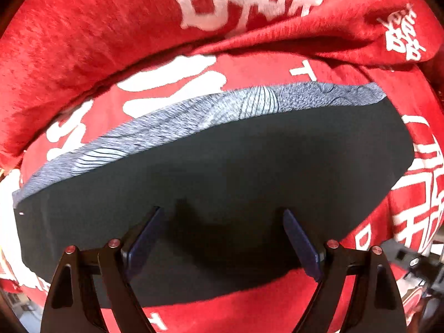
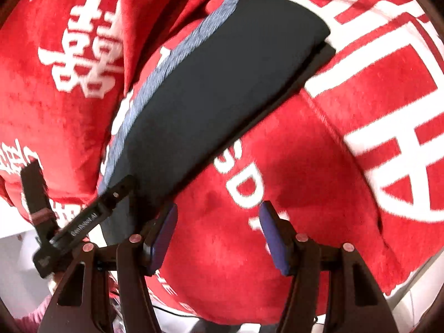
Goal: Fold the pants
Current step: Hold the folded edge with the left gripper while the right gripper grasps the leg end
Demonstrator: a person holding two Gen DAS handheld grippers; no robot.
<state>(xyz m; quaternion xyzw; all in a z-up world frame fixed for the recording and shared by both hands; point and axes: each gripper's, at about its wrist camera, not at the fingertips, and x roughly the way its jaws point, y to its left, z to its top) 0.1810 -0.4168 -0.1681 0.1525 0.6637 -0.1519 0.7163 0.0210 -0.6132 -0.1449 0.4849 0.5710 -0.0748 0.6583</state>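
Left gripper (image 1: 222, 238) first, pointing straight down with its blue pads (image 1: 144, 238) spread wide and nothing between them, no cloth pinched at all. Directly beneath and ahead of it lie the dark pants (image 1: 222, 172), folded into a long flat band, and beyond the fingertips a grey patterned strip (image 1: 194, 116) runs along the far edge, which I read as the waistband or an inner lining. The whole thing rests on a red blanket (image 1: 83, 41) with white lettering, bunched up in a roll past the pants; that soft bed likely keeps the fold from sliding. Hovering over the middle like this looks like lining up for the next grab. Over to the right wrist view: right gripper (image 2: 219, 236) is angled down, pads (image 2: 163, 236) parted and bare, and it sits over plain red blanket (image 2: 277, 180), not over the garment. The pants (image 2: 208, 88) stretch away up and to its left, a stacked corner showing at the far end, so layers are already doubled. The other gripper (image 2: 91, 213) pokes in at lower left, over the near end of the band. My guess: both hands are setting up for another fold.
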